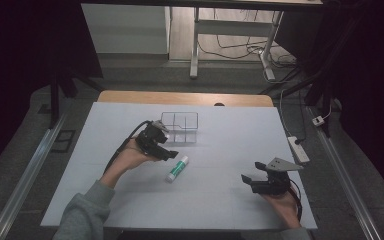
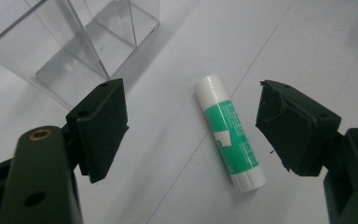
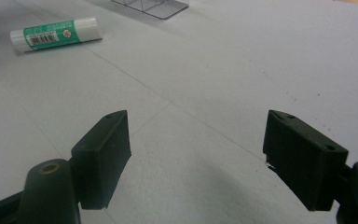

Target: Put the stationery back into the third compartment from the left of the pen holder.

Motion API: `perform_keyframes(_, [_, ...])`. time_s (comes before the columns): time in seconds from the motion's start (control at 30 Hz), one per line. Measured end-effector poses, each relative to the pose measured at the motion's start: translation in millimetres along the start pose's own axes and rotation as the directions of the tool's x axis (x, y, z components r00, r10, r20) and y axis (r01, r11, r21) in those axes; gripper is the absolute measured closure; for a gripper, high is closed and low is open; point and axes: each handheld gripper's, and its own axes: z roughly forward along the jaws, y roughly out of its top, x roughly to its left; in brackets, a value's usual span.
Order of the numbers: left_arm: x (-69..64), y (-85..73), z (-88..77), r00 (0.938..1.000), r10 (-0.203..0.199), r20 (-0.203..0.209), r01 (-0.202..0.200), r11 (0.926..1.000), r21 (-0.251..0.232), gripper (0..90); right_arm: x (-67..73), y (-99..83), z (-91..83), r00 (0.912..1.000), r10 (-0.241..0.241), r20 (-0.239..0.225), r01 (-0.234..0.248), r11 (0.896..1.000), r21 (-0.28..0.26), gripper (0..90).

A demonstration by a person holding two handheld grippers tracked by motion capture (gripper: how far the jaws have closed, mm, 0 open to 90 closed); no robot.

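Currently the left gripper point(image 1: 170, 153) is held low over the white table point(image 1: 230, 200), with its jaws spread wide and nothing between them. Seen in the left gripper view, the glue stick point(image 2: 229, 132) is framed in the gap between the two black jaws, which suggests that the gripper is lined up for a grasp: the stick's long side lies roughly along the jaws' reach, so that the pads can be brought against its green label from either side. The glue stick is lying flat on the table, white cap toward the clear plastic organizer point(image 1: 180, 127), near it but not touching it. The organizer is set just beyond the stick, its open compartments facing up; it is judged to be the place where the stick is meant to go, which would explain why it is kept within short reach of the left hand point(image 1: 130, 159).

The right gripper point(image 1: 250, 180) is parked well apart at the near right of the table, jaws likewise released and empty, apparently kept clear so that the left one is not crowded.
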Motion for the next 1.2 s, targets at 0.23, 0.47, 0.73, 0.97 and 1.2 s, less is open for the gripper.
perform_keyframes(0.23, [-6.2,2.1,6.3,0.9998,0.010,-0.019,-0.009,0.9990,0.043,25.0,-1.2,-0.7,1.3,1.0000,0.008,-0.005,-0.008,1.000,-0.003,22.3])
perform_keyframes(0.47, [-8.7,8.5,20.6,0.9999,0.000,-0.012,0.001,0.9977,0.068,26.4,-1.3,0.4,6.8,1.0000,-0.002,-0.005,0.002,1.000,0.008,22.4])
perform_keyframes(0.73, [-13.9,13.4,33.9,0.9994,-0.035,0.001,0.035,0.9950,0.093,26.7,0.7,0.6,5.6,0.9999,-0.010,-0.009,0.010,1.000,0.004,22.6])
perform_keyframes(0.97, [-16.6,22.5,41.8,0.9984,-0.056,-0.010,0.057,0.9907,0.123,30.1,0.2,0.6,6.5,0.9999,-0.011,-0.012,0.012,1.000,0.009,22.6])
perform_keyframes(1.2, [-18.5,24.4,55.5,0.9989,-0.047,-0.001,0.046,0.9818,0.184,31.8,3.5,0.2,5.7,0.9997,-0.024,-0.003,0.024,1.000,0.019,22.6])
